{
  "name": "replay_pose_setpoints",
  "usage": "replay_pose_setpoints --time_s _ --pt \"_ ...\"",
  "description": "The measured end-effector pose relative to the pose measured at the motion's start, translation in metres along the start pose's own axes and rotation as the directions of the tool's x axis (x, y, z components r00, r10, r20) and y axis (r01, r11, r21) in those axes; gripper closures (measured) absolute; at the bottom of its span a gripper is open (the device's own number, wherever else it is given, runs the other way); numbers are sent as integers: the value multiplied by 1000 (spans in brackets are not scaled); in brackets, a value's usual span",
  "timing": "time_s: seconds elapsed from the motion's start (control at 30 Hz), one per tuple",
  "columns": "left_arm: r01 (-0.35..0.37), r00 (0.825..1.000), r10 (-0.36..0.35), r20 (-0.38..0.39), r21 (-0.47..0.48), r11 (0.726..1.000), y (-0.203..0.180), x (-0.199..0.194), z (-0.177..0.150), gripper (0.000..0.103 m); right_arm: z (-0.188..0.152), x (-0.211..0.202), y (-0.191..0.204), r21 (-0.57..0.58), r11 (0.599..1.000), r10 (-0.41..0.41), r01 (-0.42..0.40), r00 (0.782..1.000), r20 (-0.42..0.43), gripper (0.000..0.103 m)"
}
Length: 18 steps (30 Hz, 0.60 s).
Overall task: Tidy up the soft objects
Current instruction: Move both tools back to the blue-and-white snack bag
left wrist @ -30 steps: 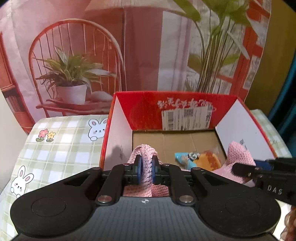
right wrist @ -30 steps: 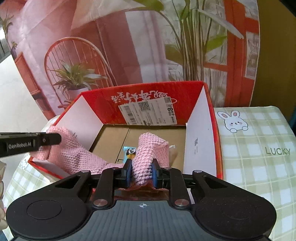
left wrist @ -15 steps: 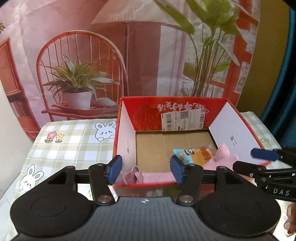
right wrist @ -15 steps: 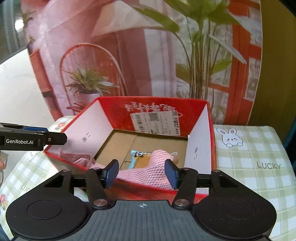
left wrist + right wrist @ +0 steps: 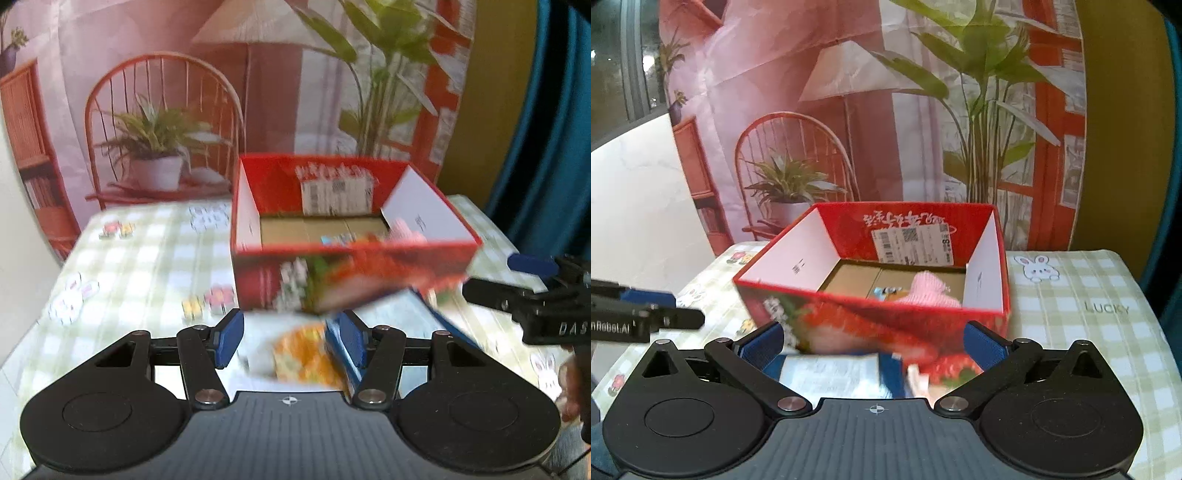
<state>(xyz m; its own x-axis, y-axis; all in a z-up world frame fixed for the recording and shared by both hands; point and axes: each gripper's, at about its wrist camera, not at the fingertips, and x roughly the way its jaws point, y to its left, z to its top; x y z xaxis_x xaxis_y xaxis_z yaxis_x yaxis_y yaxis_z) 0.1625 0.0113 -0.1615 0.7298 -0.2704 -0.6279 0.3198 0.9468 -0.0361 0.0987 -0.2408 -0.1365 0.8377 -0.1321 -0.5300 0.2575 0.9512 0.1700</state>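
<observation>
While your right gripper (image 5: 875, 341) spreads wide and empty, your left (image 5: 290, 341) gapes empty too; the pink cloth (image 5: 929, 290) lies ahead in the box (image 5: 783, 254), nearer your right

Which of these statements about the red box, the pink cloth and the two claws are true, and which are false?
1. The pink knitted cloth lies inside the red box. True.
2. The left claw grips the pink cloth. False: it is open and holds nothing.
3. The right claw is shut. False: its jaws are opening, with no cloth between them.
4. The box stands on a checked tablecloth. True.
</observation>
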Motion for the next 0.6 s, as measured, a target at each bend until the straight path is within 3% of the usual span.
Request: replay_pose_setpoints --time_s 0.2,0.43,0.6 --pt "25 999 -27 -30 -68 997 2 3 -24 43 -38 -15 -5 63 998 27 -26 1000 -5 0" --pt "42 998 -47 -43 -95 995 -11 19 -29 44 -67 -7 -2 -29 1000 -11 9 998 -54 0" --pt "20 999 -23 -29 -114 993 -21 28 -43 44 -77 -2 -13 2 998 -61 61 998 -25 0"
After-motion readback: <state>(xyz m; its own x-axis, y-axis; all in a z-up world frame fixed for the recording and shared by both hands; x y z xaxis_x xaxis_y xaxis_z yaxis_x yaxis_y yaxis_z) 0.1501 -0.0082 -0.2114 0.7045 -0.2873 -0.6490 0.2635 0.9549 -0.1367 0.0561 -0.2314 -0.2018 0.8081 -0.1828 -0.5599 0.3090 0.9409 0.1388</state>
